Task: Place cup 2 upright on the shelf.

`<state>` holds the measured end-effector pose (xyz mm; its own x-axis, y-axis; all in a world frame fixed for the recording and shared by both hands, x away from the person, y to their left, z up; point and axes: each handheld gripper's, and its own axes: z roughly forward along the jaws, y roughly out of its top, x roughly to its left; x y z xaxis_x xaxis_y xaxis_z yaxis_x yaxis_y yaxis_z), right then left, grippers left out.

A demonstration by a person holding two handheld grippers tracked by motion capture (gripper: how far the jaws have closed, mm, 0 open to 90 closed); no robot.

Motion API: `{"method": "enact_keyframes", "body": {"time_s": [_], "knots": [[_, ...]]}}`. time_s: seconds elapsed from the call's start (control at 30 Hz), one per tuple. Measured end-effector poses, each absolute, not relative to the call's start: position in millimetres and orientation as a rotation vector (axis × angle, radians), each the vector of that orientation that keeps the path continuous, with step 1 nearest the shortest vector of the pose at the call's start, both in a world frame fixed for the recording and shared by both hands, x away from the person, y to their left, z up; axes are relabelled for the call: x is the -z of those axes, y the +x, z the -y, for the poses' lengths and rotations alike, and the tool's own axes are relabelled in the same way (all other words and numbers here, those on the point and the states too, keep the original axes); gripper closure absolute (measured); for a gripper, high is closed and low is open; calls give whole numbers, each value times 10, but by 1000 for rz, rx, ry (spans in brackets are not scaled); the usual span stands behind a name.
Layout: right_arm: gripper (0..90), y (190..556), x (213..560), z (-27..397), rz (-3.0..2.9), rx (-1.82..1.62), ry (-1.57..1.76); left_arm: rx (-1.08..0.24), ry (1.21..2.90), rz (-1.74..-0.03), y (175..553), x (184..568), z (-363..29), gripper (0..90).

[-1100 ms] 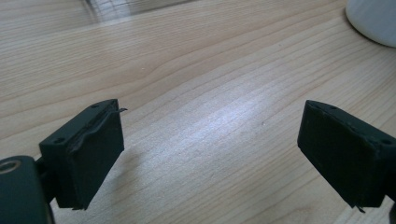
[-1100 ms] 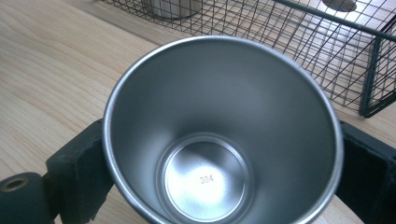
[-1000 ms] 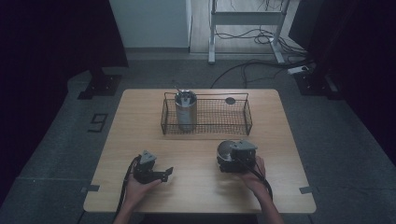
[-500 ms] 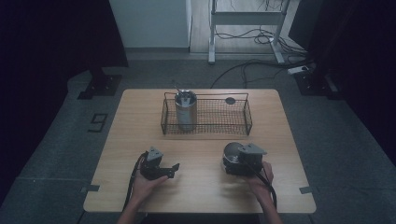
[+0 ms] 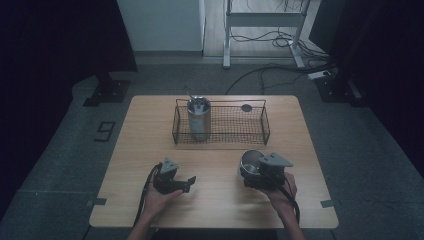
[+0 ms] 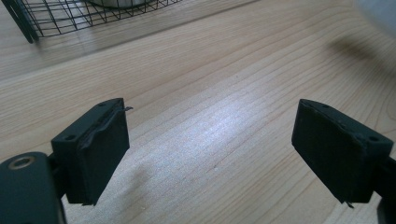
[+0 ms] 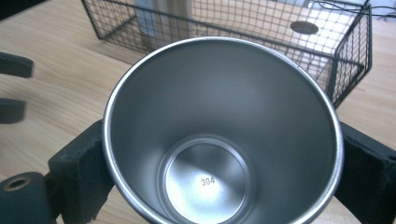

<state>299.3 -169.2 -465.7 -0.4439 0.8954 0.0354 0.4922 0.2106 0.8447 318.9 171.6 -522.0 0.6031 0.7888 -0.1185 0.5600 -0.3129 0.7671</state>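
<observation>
The right gripper (image 5: pixel 251 170) clamps its fingers (image 7: pixel 79 172) on a steel cup (image 7: pixel 219 135); the wire basket (image 5: pixel 260 132) lies toward twelve o'clock. The left gripper (image 6: pixel 210 154) has just narrowed its fingers (image 6: pixel 95 149) but stands open, empty, over the surface (image 6: pixel 219 93).

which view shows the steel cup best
The right gripper view: the steel cup sits close up between that gripper's black jaws, its inside open to view. The high view shows the cup small; the left gripper view gives a blur.
</observation>
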Motion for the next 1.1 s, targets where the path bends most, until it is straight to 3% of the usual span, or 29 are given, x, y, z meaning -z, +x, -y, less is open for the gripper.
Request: {"method": "enact_keyframes", "body": {"time_s": [0.37,1.1], "knots": [[69,3053,4198,1689,-2013,-1148,1243,-314,2034,-1044,3191,5256,-1672,113],[69,3263,4013,1620,-2014,-1136,1282,-302,2022,-1046,3179,5244,-1673,126]]}}
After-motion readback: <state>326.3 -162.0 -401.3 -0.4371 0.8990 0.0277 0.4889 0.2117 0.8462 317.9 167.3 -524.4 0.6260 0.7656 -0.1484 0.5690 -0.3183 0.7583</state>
